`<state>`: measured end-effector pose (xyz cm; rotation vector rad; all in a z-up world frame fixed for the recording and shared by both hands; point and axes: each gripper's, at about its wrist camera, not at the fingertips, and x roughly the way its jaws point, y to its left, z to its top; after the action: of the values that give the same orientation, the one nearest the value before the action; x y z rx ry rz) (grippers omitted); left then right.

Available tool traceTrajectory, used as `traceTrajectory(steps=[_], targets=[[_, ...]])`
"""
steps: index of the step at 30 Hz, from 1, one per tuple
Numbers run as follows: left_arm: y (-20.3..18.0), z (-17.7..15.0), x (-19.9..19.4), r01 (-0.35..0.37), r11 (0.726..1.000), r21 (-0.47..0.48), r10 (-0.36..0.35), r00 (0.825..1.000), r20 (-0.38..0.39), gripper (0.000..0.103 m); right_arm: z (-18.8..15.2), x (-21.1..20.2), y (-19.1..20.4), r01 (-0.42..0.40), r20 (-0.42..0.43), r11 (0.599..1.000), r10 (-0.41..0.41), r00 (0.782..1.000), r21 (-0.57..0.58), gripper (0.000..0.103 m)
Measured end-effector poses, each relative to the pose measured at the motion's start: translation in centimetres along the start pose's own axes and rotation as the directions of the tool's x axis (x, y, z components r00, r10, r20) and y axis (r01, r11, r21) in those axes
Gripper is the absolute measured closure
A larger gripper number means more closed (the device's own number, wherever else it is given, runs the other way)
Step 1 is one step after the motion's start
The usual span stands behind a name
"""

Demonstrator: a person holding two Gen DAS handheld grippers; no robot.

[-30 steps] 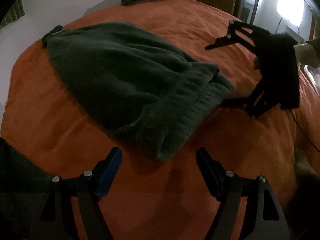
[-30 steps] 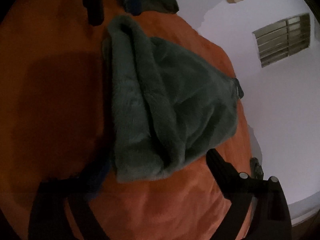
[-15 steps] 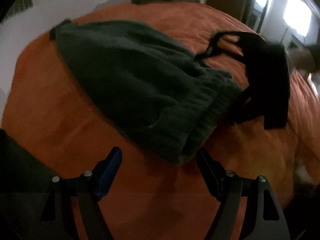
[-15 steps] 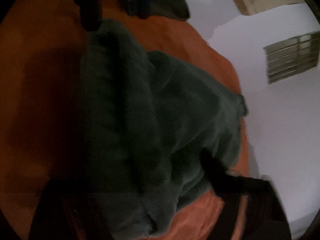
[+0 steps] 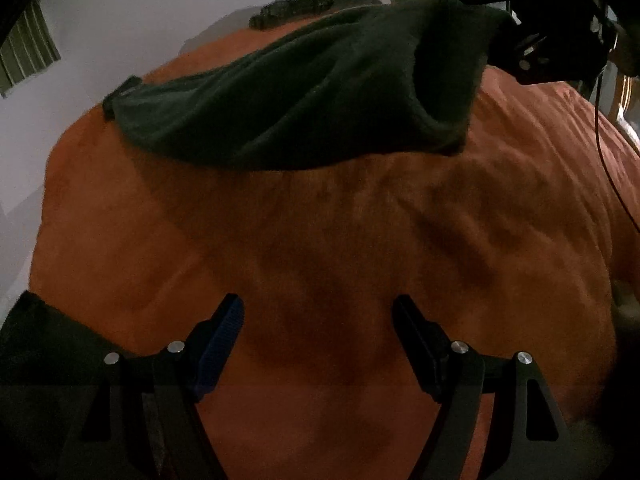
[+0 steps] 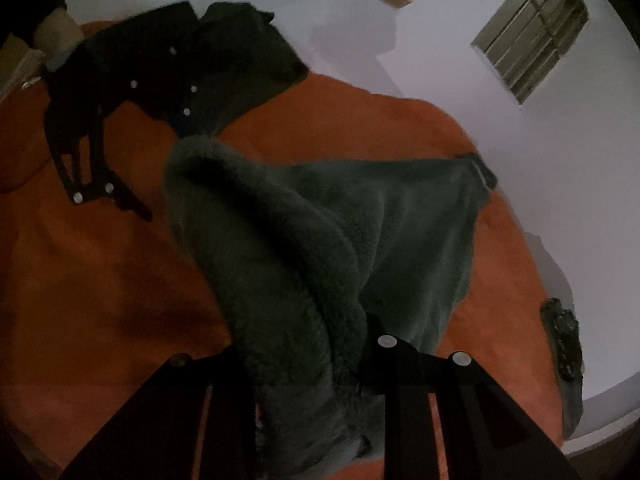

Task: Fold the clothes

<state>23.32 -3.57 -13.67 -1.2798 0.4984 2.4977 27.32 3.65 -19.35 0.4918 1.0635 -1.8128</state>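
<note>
Right gripper jaws just closed, now clamped on the ribbed hem of the dark green fleece garment; that end is lifted off the orange bedspread, the rest trailing ahead of its fingers. Left gripper jaws wide apart, nothing between them, garment well ahead of its fingertips.

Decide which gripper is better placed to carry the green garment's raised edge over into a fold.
Right. The right gripper, jaws just closed, already pinches the green garment and holds its edge up; the left gripper is open over bare orange bedding.
</note>
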Motion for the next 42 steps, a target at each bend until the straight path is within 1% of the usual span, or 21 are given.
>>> traceTrajectory(steps=[2,5,7,10,13,15,18,21,23,24,25,26,27,28,29,33,34,35,36,38,42], targets=[[-0.8,0.7,-0.2,-0.022,1.000,0.012,0.021,0.999,0.041,0.026,0.2,-0.8,-0.8,-0.006,0.002,1.000,0.006,1.000,0.031,0.083],[-2.4,1.7,-0.1,-0.085,0.996,0.034,0.081,0.991,0.111,0.026,0.4,-2.2,-1.3,-0.025,0.013,0.996,0.024,1.000,0.085,0.083],[-3.9,2.1,-0.3,-0.144,0.988,0.057,0.131,0.974,0.185,0.026,0.0,-3.5,-1.4,-0.033,0.018,0.991,0.030,0.999,0.128,0.083],[-6.6,2.5,-0.4,-0.269,0.956,0.116,0.227,0.931,0.285,0.026,0.2,-4.7,-2.2,-0.051,0.029,0.980,0.047,0.998,0.191,0.083],[-7.7,3.2,-0.5,-0.338,0.938,0.075,0.294,0.892,0.344,0.026,0.7,-5.2,-3.4,-0.074,0.041,0.966,0.066,0.997,0.246,0.083],[-8.1,3.7,-0.9,-0.383,0.923,0.028,0.345,0.859,0.378,0.026,0.9,-5.6,-3.5,-0.084,0.047,0.961,0.075,0.996,0.264,0.083],[-8.6,4.3,-1.8,-0.415,0.910,-0.014,0.380,0.817,0.433,0.026,1.2,-5.3,-3.6,-0.096,0.046,0.956,0.087,0.995,0.277,0.083],[-9.2,4.7,-2.6,-0.427,0.903,-0.040,0.393,0.788,0.473,0.026,1.2,-5.3,-3.5,-0.107,0.041,0.951,0.099,0.994,0.291,0.083],[-9.2,4.8,-2.4,-0.416,0.908,-0.044,0.386,0.793,0.472,0.026,1.2,-4.9,-3.9,-0.114,0.040,0.946,0.107,0.993,0.303,0.083],[-9.2,4.8,-2.3,-0.410,0.911,-0.046,0.382,0.795,0.471,0.029,1.0,-5.0,-3.5,-0.120,0.041,0.943,0.112,0.993,0.311,0.083],[-9.3,4.7,-2.5,-0.399,0.916,-0.043,0.370,0.798,0.476,0.045,0.9,-5.1,-3.2,-0.125,0.041,0.939,0.118,0.992,0.320,0.083],[-9.2,4.5,-2.8,-0.381,0.924,-0.031,0.349,0.809,0.473,0.066,0.8,-5.1,-3.2,-0.129,0.041,0.939,0.123,0.992,0.320,0.083],[-9.1,4.4,-3.0,-0.369,0.929,-0.028,0.339,0.817,0.466,0.072,0.8,-5.2,-3.3,-0.133,0.043,0.940,0.126,0.991,0.316,0.083],[-9.1,4.3,-3.2,-0.359,0.933,-0.027,0.331,0.824,0.459,0.081,0.8,-5.2,-3.2,-0.138,0.042,0.941,0.132,0.990,0.309,0.083],[-9.0,4.3,-3.7,-0.338,0.940,-0.035,0.316,0.831,0.457,0.084,0.9,-5.1,-3.1,-0.138,0.039,0.942,0.132,0.990,0.305,0.083],[-8.6,4.7,-5.9,-0.265,0.962,-0.059,0.262,0.851,0.454,0.089,0.6,-5.1,-2.4,-0.126,0.001,0.953,0.131,0.991,0.276,0.083],[-8.6,4.8,-6.6,-0.260,0.965,-0.043,0.250,0.853,0.457,0.090,0.2,-5.6,-2.2,-0.124,-0.014,0.960,0.131,0.991,0.250,0.083],[-9.0,4.4,-7.5,-0.269,0.963,-0.019,0.247,0.850,0.465,0.091,0.1,-6.0,-1.8,-0.123,-0.020,0.966,0.131,0.991,0.229,0.083],[-9.6,4.1,-8.4,-0.265,0.964,0.011,0.230,0.857,0.462,0.091,0.2,-6.7,-1.2,-0.130,-0.023,0.971,0.137,0.990,0.200,0.083],[-10.6,3.7,-9.9,-0.251,0.965,0.071,0.194,0.872,0.450,0.091,0.5,-8.0,0.0,-0.148,-0.031,0.978,0.154,0.988,0.149,0.083],[-11.8,3.0,-13.6,-0.133,0.986,0.103,0.088,0.929,0.360,0.092,0.6,-10.9,2.6,-0.221,-0.079,0.973,0.226,0.971,0.069,0.083]])
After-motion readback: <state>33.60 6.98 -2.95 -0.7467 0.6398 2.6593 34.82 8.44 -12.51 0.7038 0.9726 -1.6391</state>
